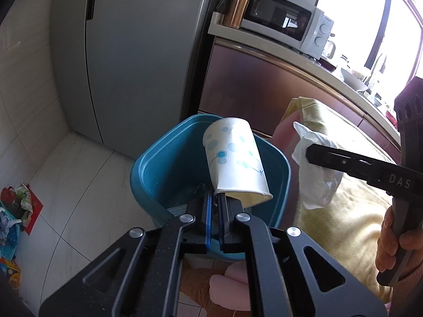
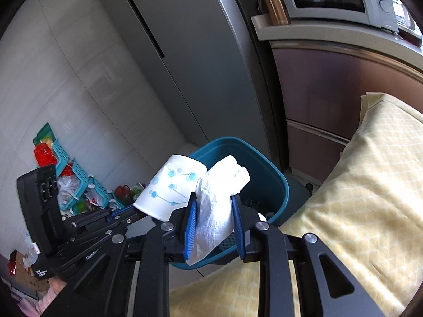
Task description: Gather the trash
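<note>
A white paper cup [image 1: 232, 158] with blue dots hangs tilted over the teal trash bin [image 1: 158, 163], its mouth toward me. My left gripper [image 1: 215, 198] is shut on the cup's rim. To the right, my right gripper [image 1: 308, 154] holds a crumpled white tissue [image 1: 314, 179] beside the bin, over the edge of the yellow cloth. In the right wrist view the tissue [image 2: 219, 200] sits pinched between the blue pads [image 2: 191, 219] of the right gripper [image 2: 214, 196], above the bin [image 2: 267, 177]. The cup [image 2: 171, 187] and the left gripper [image 2: 137, 211] are just left of it.
A grey fridge [image 1: 137, 66] stands behind the bin, with brown cabinets [image 1: 251, 79], a microwave [image 1: 285, 23] and a copper tumbler [image 1: 238, 5] to its right. A yellow cloth [image 2: 357, 185] covers the surface at right. Teal baskets [image 2: 68, 174] with clutter line the wall at left.
</note>
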Demonstrator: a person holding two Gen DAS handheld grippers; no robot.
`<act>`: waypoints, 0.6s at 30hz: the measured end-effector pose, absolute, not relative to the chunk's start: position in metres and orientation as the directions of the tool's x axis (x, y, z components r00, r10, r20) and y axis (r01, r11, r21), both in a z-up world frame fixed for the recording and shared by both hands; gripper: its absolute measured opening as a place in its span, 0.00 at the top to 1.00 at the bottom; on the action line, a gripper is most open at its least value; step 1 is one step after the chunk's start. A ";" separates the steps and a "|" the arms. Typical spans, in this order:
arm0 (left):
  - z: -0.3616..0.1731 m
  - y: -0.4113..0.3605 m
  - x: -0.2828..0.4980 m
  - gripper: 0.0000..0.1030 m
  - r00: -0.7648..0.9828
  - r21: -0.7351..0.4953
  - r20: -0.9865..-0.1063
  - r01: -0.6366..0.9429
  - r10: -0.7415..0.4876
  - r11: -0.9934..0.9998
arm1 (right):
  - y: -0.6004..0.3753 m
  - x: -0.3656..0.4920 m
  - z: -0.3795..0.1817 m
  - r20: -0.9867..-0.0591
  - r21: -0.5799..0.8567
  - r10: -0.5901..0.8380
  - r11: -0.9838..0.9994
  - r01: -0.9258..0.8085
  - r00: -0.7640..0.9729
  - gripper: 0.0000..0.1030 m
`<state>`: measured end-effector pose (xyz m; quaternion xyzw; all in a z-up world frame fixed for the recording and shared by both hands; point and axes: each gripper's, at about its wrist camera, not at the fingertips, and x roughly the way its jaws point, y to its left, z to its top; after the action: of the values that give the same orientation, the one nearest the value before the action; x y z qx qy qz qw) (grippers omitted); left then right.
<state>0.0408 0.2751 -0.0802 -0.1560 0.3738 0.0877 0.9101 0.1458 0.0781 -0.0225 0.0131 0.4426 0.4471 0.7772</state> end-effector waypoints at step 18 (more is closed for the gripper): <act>-0.104 0.279 0.066 0.95 0.665 -0.194 -0.744 -0.316 0.071 0.929 | 0.104 0.157 -0.052 -0.758 0.386 0.625 0.660 -0.645 0.186 0.67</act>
<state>0.0659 0.2788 -0.1038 -0.1550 0.3949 0.1076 0.8991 0.1570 0.1041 -0.0516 -0.0102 0.4869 0.4121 0.7701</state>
